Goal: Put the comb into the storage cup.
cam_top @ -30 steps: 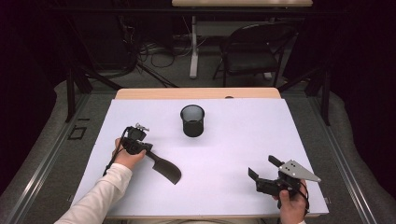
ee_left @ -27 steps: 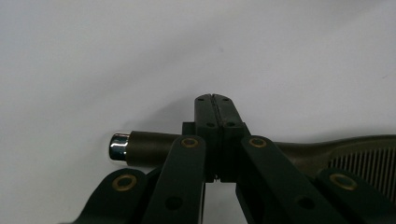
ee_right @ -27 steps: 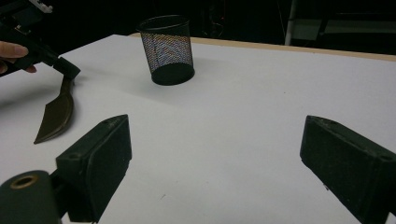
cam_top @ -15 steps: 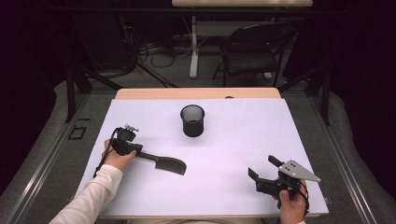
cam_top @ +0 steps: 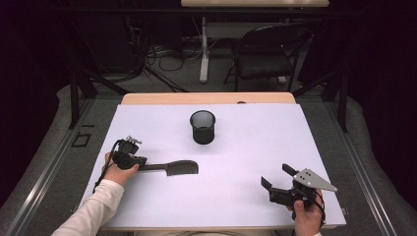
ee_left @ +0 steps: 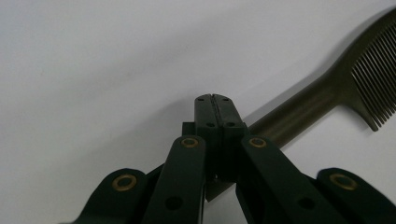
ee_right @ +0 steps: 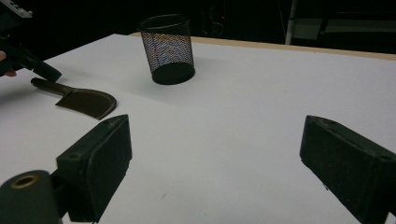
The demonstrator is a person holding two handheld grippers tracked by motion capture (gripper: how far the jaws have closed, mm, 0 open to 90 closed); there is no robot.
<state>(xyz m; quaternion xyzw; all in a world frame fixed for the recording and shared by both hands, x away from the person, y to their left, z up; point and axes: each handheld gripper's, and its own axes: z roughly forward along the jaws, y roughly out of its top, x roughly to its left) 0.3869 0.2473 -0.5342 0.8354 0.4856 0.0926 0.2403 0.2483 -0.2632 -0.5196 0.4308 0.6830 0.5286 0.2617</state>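
Comb [cam_top: 169, 168] lies flat on the white worktop [cam_top: 246, 147], its handle pointing to your left hand [cam_top: 118, 173] and its toothed end toward the middle of the sheet. Your left gripper [cam_top: 140, 161] has its jaws pressed together; in the left gripper view [ee_left: 215, 100] they meet with no gap, and the comb's handle [ee_left: 299, 112] runs out from behind them, so you cannot tell whether it is pinched. Your right gripper [cam_top: 275, 178] hangs near the front right edge, jaws wide and holding nothing. Beyond the comb stands a black mesh cup [cam_top: 202, 127], upright, well apart from both grippers.
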